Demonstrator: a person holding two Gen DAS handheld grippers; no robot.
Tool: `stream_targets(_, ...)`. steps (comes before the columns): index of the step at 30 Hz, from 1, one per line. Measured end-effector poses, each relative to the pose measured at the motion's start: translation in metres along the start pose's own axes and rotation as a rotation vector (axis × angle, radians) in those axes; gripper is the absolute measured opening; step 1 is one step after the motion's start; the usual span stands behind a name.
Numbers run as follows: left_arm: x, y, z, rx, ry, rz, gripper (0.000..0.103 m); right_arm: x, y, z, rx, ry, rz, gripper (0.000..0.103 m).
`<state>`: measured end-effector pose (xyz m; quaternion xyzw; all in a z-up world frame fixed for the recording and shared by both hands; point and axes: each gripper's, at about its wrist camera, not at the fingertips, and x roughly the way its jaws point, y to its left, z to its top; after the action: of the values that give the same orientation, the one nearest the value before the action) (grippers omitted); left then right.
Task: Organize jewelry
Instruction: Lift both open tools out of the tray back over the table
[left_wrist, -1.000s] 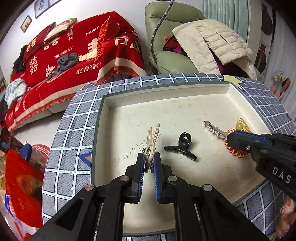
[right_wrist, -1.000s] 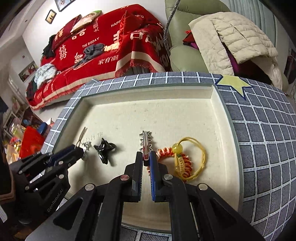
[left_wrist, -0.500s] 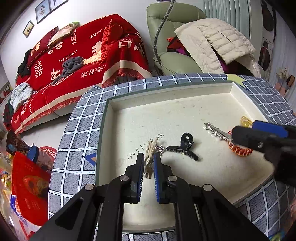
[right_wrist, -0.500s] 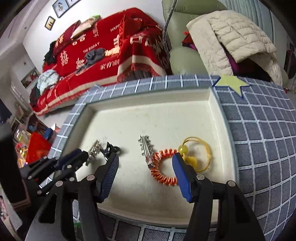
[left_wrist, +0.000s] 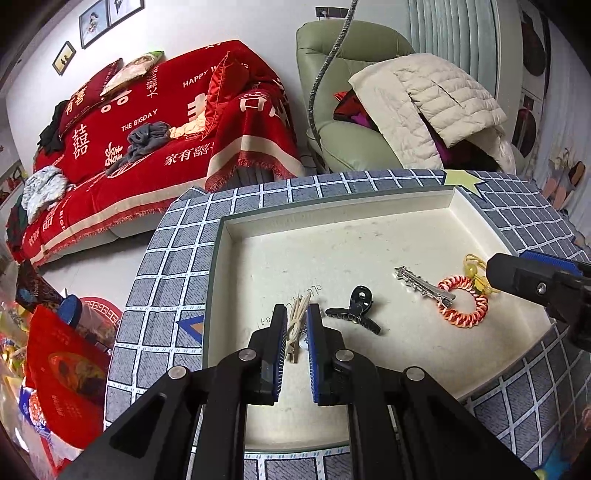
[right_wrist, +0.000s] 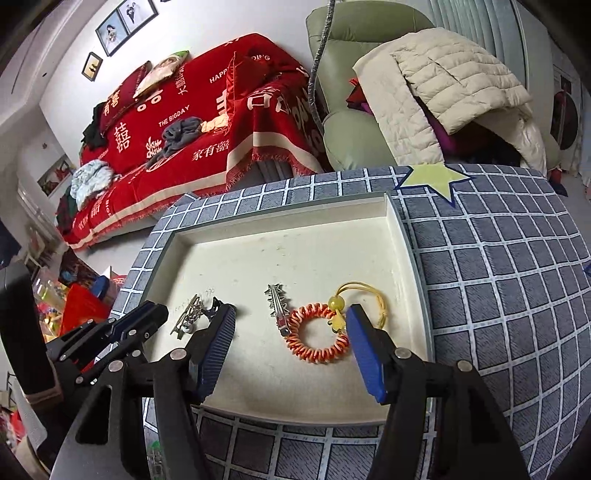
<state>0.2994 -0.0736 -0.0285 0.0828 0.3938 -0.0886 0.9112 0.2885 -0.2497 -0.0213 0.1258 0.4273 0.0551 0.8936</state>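
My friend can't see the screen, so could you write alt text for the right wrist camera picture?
The right gripper hangs wide open over a cream tray, framing an orange coil hair tie that touches a silver hair clip and a yellow cord. The left gripper sits by a beige clip.

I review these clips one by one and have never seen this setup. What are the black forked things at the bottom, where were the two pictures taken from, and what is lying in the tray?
No robot here: a person holds a two-finger tool in each hand, each carrying a fisheye camera that looks along its fingers. One picture comes from the left tool, whose blue pads sit close around a beige hair clip. The other comes from the right tool, spread wide and holding nothing. In the cream tray lie a black claw clip, a silver barrette, an orange coil hair tie and a yellow cord with a bead. The tray rests on a grey checked surface.
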Motion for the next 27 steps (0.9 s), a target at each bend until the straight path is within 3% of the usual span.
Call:
stream_targets(7, -0.009, 0.005, 0.003, -0.024, -0.010, -0.011, 0.032, -0.014, -0.007, -0.001, 0.006, 0.001, 0.001, 0.067)
stream_targets(8, -0.010, 0.005, 0.003, -0.027, -0.010, -0.013, 0.037, -0.016, -0.008, -0.001, 0.006, 0.000, -0.002, 0.069)
stream_targets(9, -0.012, 0.006, 0.003, -0.029, -0.011, -0.012, 0.082, -0.017, -0.007, -0.002, 0.005, -0.002, -0.004, 0.071)
stream_targets(10, -0.015, 0.008, 0.002, -0.037, -0.017, 0.001, 0.103, -0.019, -0.007, -0.002, 0.002, -0.004, -0.005, 0.071)
stream_targets(12, -0.026, 0.010, -0.001, -0.040, -0.065, 0.005, 0.103, -0.021, -0.006, -0.004, -0.001, -0.004, -0.005, 0.072)
stream_targets(17, -0.038, 0.015, 0.000, -0.039, -0.066, 0.018, 0.103, -0.031, 0.001, -0.011, -0.013, -0.025, -0.004, 0.084)
stream_targets(19, -0.044, 0.017, -0.002, -0.040, -0.067, 0.026, 0.103, -0.038, 0.002, -0.015, -0.017, -0.046, -0.001, 0.102)
stream_targets(23, -0.057, 0.018, -0.013, -0.043, -0.067, 0.028, 0.103, -0.062, 0.004, -0.024, -0.004, -0.115, 0.025, 0.103)
stream_targets(27, -0.072, 0.017, -0.022, -0.045, -0.070, 0.020, 0.103, -0.079, 0.009, -0.031, -0.013, -0.129, 0.030, 0.103)
